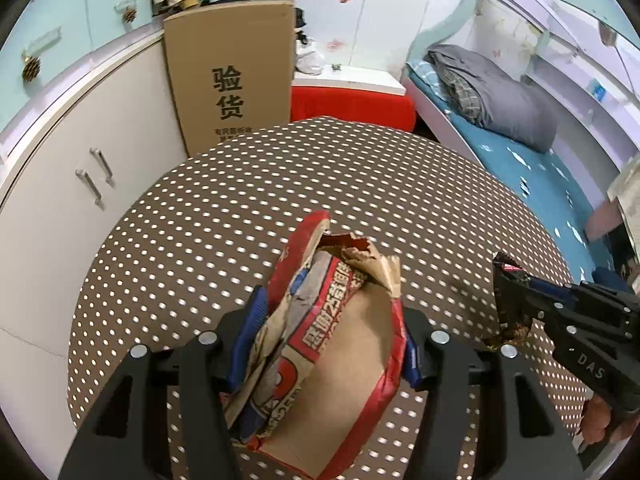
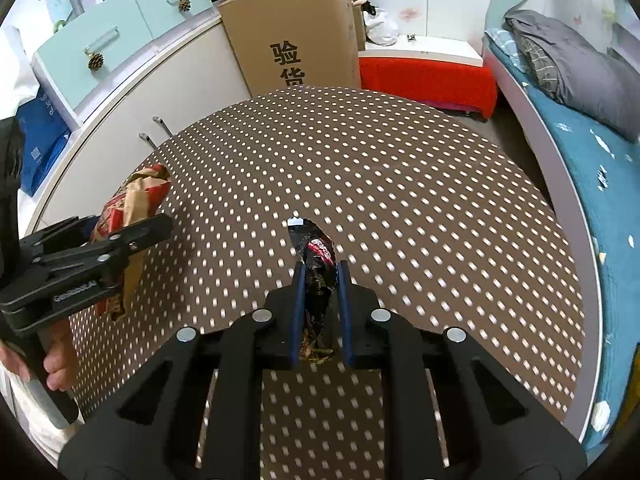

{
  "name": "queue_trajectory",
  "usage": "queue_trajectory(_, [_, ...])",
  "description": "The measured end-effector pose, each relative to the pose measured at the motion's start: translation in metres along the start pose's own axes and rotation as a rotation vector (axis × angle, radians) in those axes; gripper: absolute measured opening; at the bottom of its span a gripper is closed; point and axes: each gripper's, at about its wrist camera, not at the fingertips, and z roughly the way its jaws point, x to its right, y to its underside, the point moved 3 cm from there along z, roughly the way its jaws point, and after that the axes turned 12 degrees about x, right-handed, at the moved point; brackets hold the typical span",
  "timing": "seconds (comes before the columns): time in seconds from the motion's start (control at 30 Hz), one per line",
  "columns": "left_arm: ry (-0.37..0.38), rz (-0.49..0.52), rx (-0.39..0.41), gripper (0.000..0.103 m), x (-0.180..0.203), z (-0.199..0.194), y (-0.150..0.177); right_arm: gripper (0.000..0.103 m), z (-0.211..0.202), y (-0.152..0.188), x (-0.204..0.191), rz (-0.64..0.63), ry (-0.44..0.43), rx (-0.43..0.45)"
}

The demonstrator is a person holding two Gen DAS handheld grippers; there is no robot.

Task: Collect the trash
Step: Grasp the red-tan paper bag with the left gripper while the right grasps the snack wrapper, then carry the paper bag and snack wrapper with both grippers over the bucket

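A crumpled red-and-brown paper bag (image 1: 340,340) with printed lettering stands between the fingers of my left gripper (image 1: 332,312), which is shut on its sides, above the brown dotted tablecloth (image 1: 240,200). Its torn top hangs open. To the right, my right gripper (image 1: 516,300) pinches a dark snack wrapper (image 1: 506,280). In the right wrist view, the right gripper (image 2: 322,276) is shut on that black-and-red wrapper (image 2: 318,260), just over the tablecloth (image 2: 400,180). At the far left of that view, the left gripper (image 2: 124,224) clamps the bag (image 2: 136,196).
A tall cardboard box (image 1: 232,76) leans at the far edge of the table beside a white cabinet (image 1: 80,160). Behind are a red-draped bench (image 1: 352,108) and a bed (image 1: 520,160) with a grey quilt. A person's hand (image 2: 56,364) grips the left handle.
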Motion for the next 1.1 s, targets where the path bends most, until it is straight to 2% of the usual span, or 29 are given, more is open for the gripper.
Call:
queue_trajectory(0.27, [0.028, 0.073, -0.014, 0.057, 0.047, -0.011, 0.014, 0.016, -0.041, 0.016, 0.025, 0.033, 0.033, 0.023])
queue_trajectory(0.53, [0.089, 0.168, -0.02, 0.057, 0.113, -0.021, 0.027, 0.016, -0.081, 0.035, 0.057, 0.091, 0.05, 0.045])
queue_trajectory(1.1, [0.267, 0.371, -0.041, 0.057, 0.279, -0.032, 0.062, 0.016, -0.165, 0.083, 0.156, 0.226, 0.182, 0.125])
